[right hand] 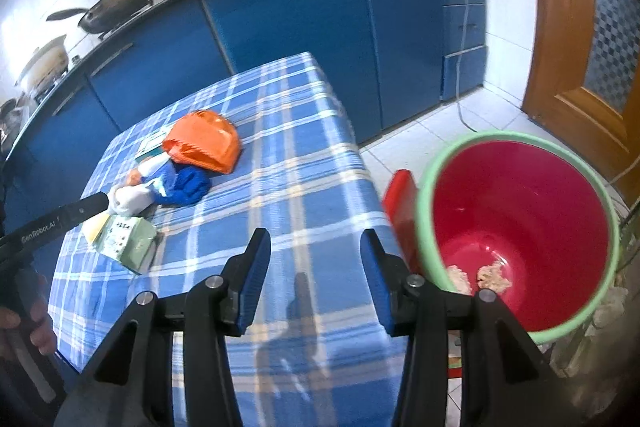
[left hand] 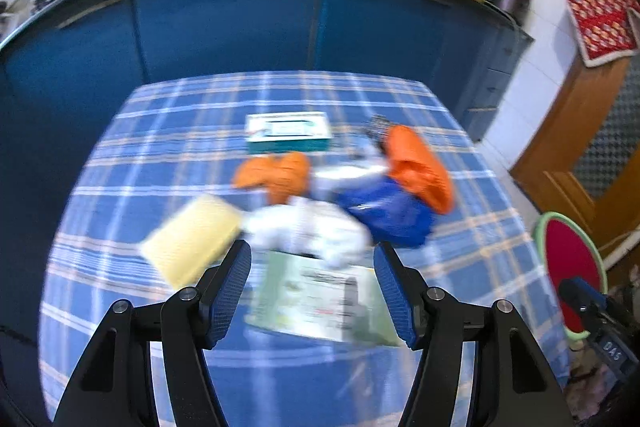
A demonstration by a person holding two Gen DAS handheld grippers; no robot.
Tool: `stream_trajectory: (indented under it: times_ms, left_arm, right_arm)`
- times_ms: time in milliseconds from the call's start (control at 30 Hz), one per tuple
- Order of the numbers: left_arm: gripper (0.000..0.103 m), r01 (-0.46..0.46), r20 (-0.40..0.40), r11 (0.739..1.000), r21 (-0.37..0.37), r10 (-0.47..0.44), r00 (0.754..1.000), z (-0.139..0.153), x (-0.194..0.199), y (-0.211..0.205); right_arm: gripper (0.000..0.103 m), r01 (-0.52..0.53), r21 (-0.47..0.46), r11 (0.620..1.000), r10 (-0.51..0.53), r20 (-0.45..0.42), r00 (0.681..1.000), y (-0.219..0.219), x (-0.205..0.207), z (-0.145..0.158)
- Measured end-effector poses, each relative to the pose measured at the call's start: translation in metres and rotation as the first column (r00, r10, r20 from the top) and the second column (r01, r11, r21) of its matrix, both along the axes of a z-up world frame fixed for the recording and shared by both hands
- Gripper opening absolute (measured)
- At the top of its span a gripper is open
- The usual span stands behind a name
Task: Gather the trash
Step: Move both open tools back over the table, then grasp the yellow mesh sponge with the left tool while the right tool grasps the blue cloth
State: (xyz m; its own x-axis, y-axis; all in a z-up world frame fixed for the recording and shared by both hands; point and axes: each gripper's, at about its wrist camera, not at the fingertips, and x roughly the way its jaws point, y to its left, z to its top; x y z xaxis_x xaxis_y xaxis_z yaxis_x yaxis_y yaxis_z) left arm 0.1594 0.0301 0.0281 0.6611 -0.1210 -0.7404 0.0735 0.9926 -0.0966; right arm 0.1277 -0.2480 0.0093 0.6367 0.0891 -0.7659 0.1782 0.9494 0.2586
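Trash pile [left hand: 344, 203] seen mid-frame on checked table [left hand: 200, 155], left gripper [left hand: 312, 291] jaws apart above green packet [left hand: 320, 299], right gripper [right hand: 314, 279] jaws apart, nothing held, red bucket [right hand: 520, 211] at lower right.

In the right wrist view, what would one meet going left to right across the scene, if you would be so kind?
Green packet → white crumpled trash → blue bag → orange bag → right gripper → red bucket.

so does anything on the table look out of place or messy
Yes: a loose heap of trash sits on the checked tablecloth, with an orange bag, a crumpled blue bag, a white wad and a green packet. The red bin holds only a few scraps.
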Motion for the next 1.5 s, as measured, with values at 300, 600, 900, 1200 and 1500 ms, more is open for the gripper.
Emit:
stream_trajectory:
  times_ms: [300, 600, 900, 1200, 1500]
  left_arm:
    - [0.065, -0.088, -0.036, 0.994, 0.062, 0.090, 0.995, -0.014, 0.019, 0.057]
    - [0.066, -0.110, -0.089, 0.991, 0.081, 0.117, 0.989, -0.034, 0.034, 0.083]
    - [0.069, -0.083, -0.129, 0.996, 0.043, 0.088, 0.988, -0.051, 0.048, 0.087]
    - [0.071, -0.041, -0.138, 0.999, 0.030, 0.045, 0.989, -0.059, 0.058, 0.080]
    - [0.069, -0.031, -0.115, 0.999, 0.031, 0.034, 0.993, -0.062, 0.061, 0.077]
  right_arm:
    - [0.051, -0.089, -0.004, 0.996, 0.089, -0.003, 0.996, 0.041, 0.029, 0.002]
    - [0.059, -0.182, 0.004, 0.983, 0.182, -0.030, 0.983, 0.075, 0.061, -0.006]
    - [0.061, -0.252, 0.035, 0.967, 0.254, -0.078, 0.964, 0.098, 0.093, -0.024]
    - [0.065, -0.284, 0.029, 0.958, 0.286, -0.082, 0.955, 0.116, 0.123, -0.032]
    - [0.065, -0.289, 0.032, 0.957, 0.290, -0.083, 0.953, 0.124, 0.139, -0.044]
